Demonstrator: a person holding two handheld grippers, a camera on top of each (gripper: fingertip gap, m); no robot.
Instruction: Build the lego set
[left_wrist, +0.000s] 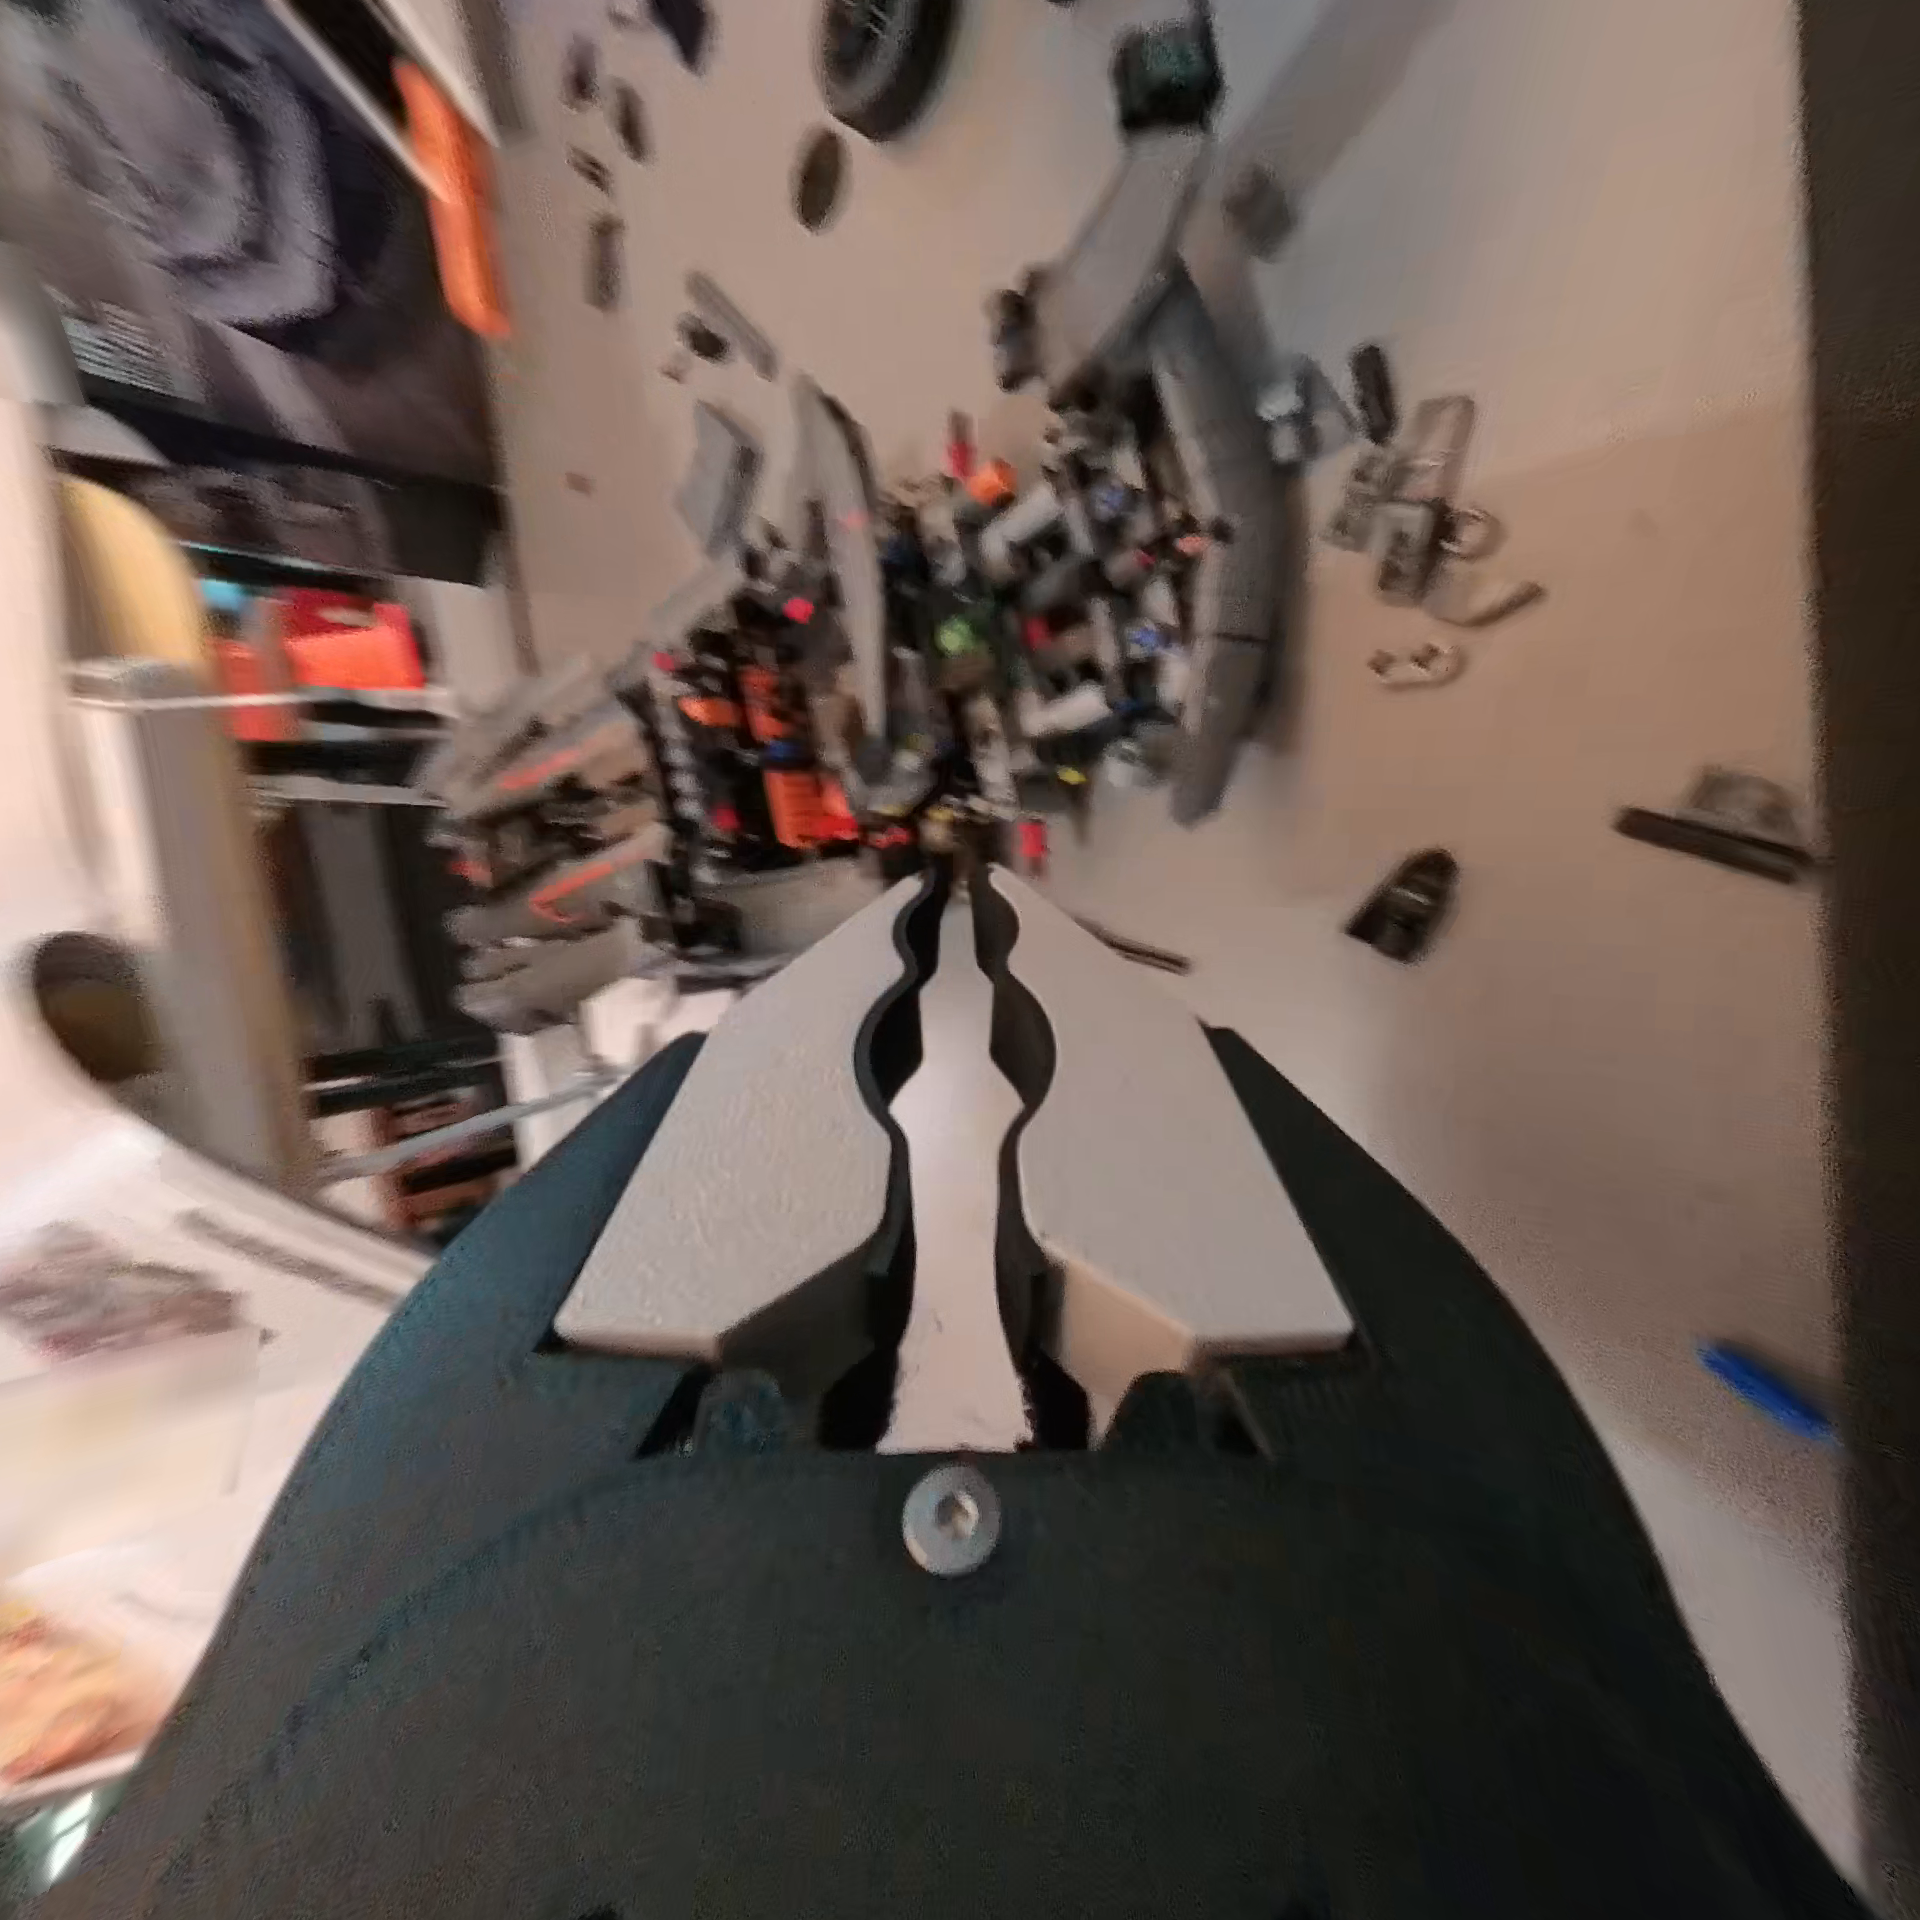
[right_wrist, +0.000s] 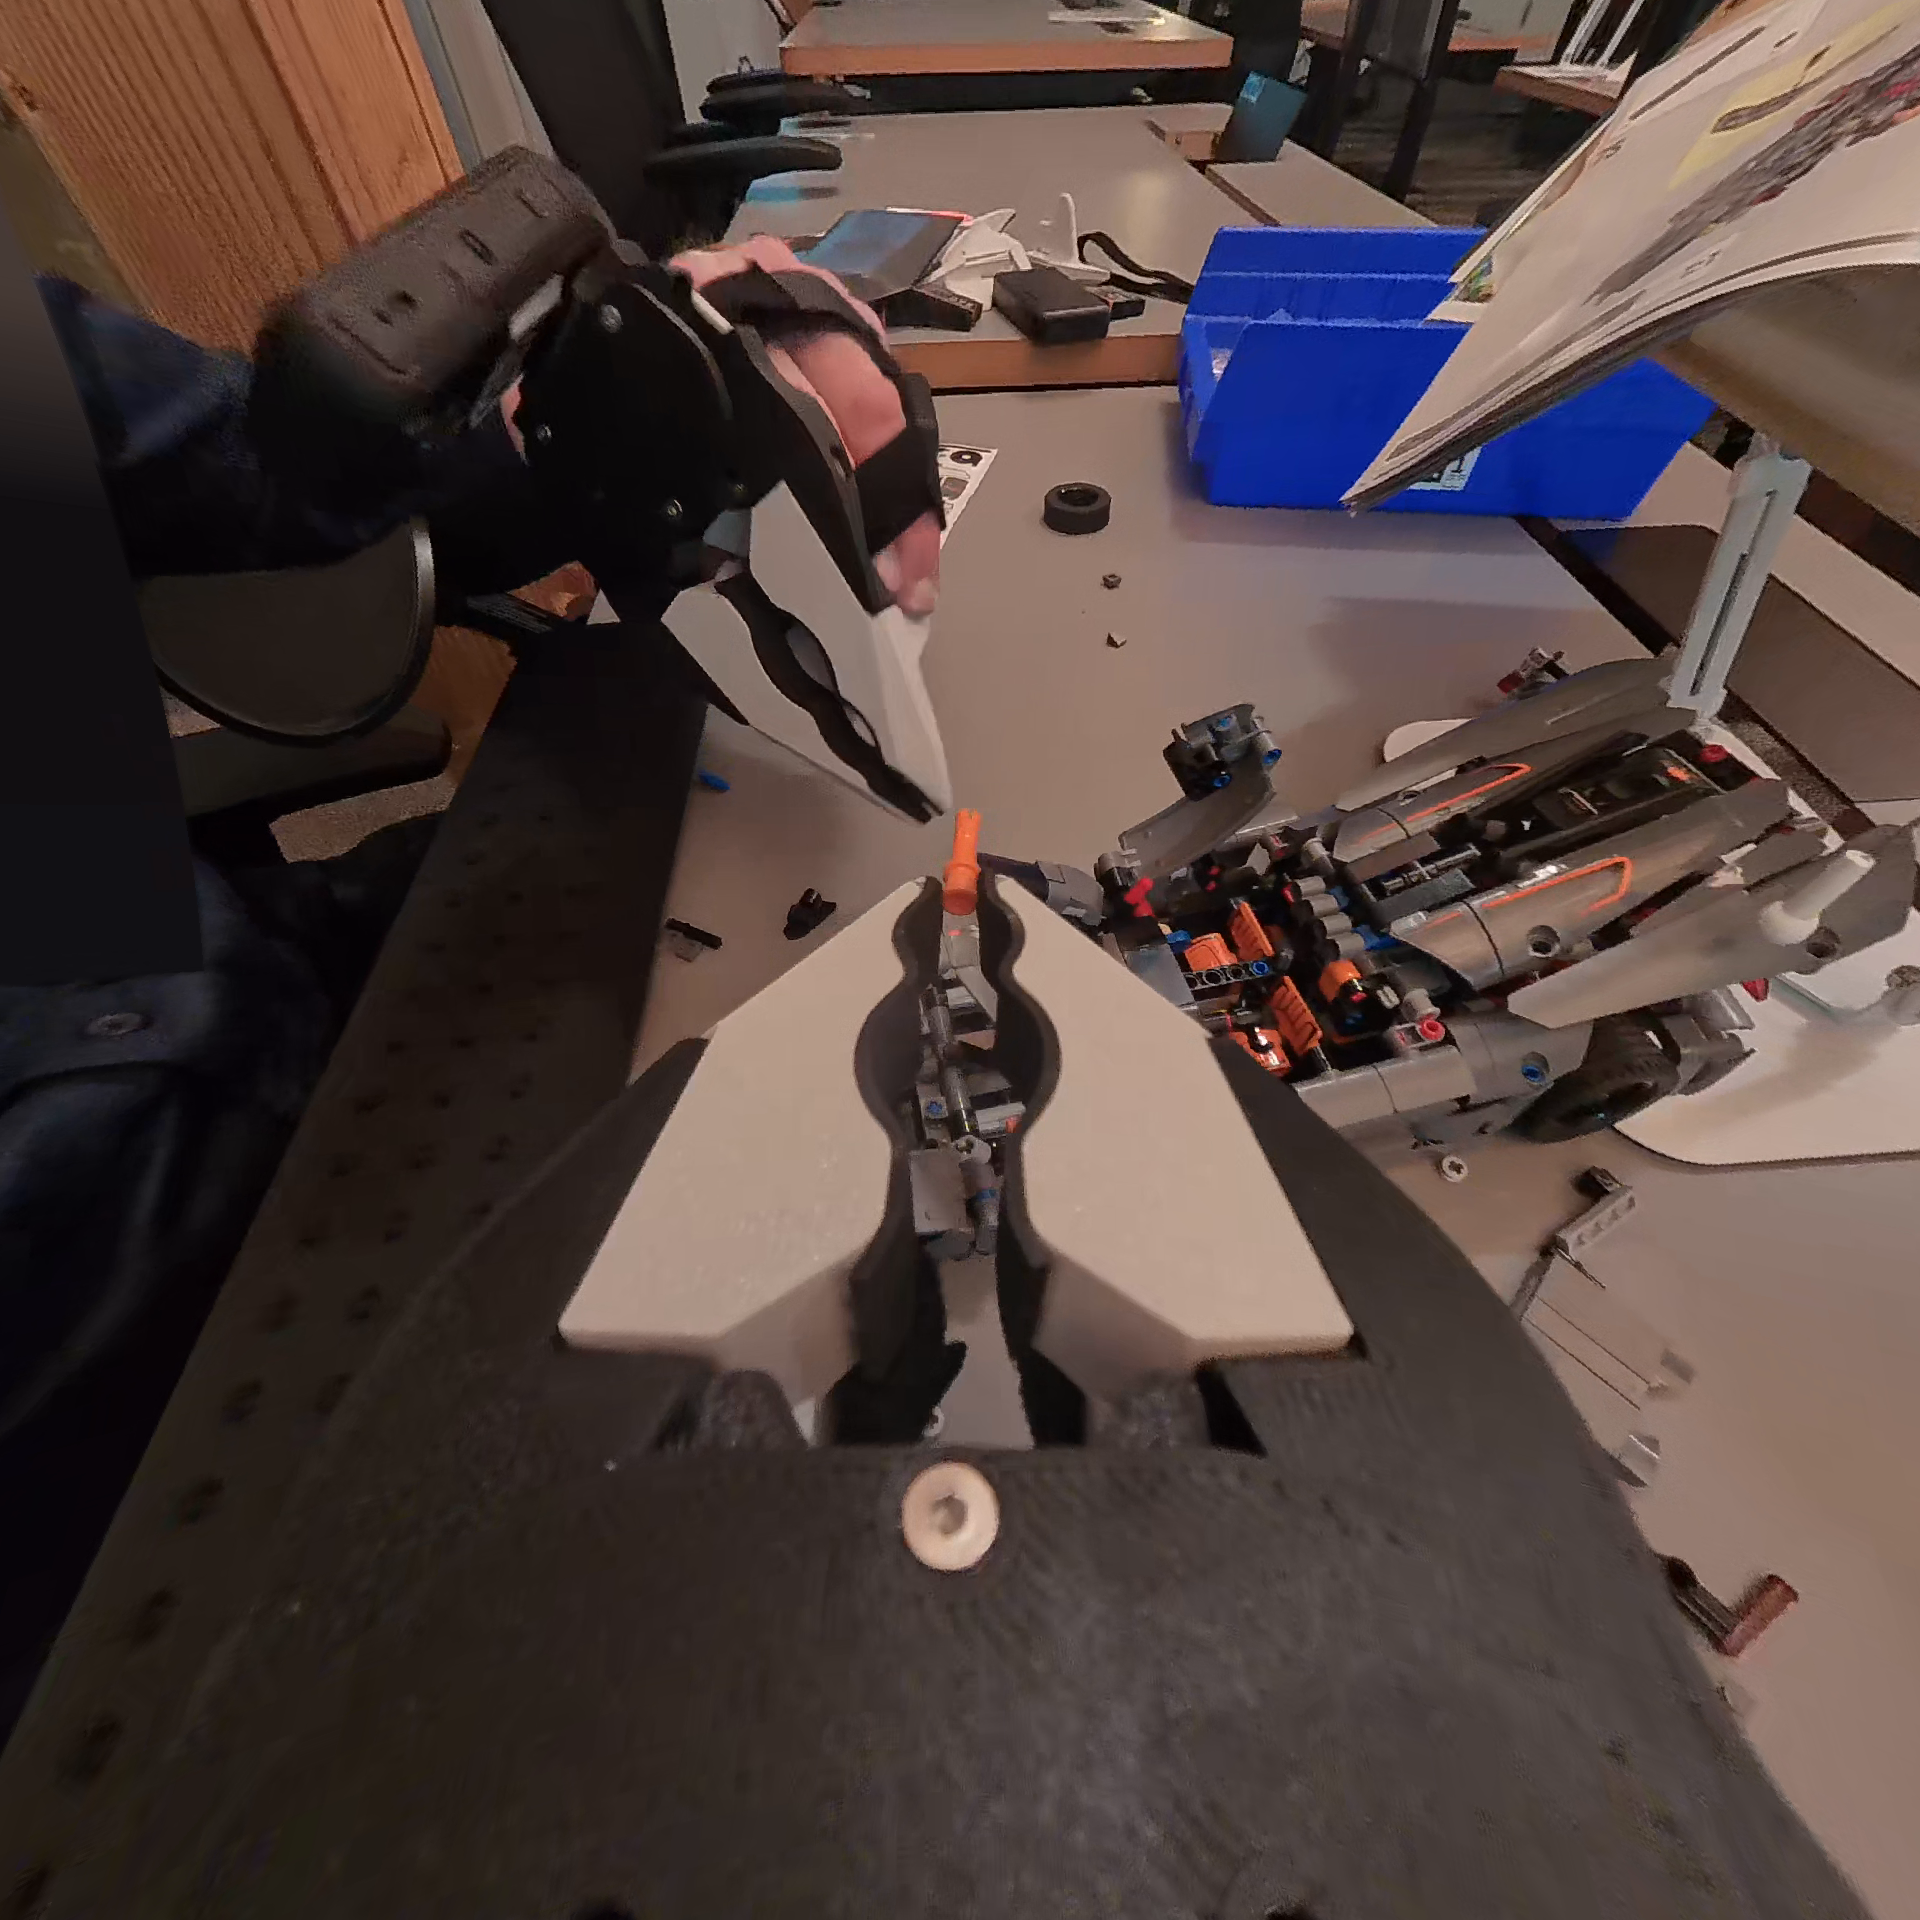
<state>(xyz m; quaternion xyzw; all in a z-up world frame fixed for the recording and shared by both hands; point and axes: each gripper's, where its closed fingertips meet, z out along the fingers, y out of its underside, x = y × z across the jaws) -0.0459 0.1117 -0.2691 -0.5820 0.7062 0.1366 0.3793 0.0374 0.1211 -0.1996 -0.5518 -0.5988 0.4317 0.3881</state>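
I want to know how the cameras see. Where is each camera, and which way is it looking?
Left wrist view: sits on the left gripper, looking along its nearly closed fingers at the blurred lego car on the table.
Right wrist view: sits on the right gripper, which holds a small lego assembly with an orange pin; the left gripper and the person's hand show ahead.
Both views share the lego car and table.

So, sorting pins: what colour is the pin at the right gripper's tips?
Orange pin; right wrist view shows it best.
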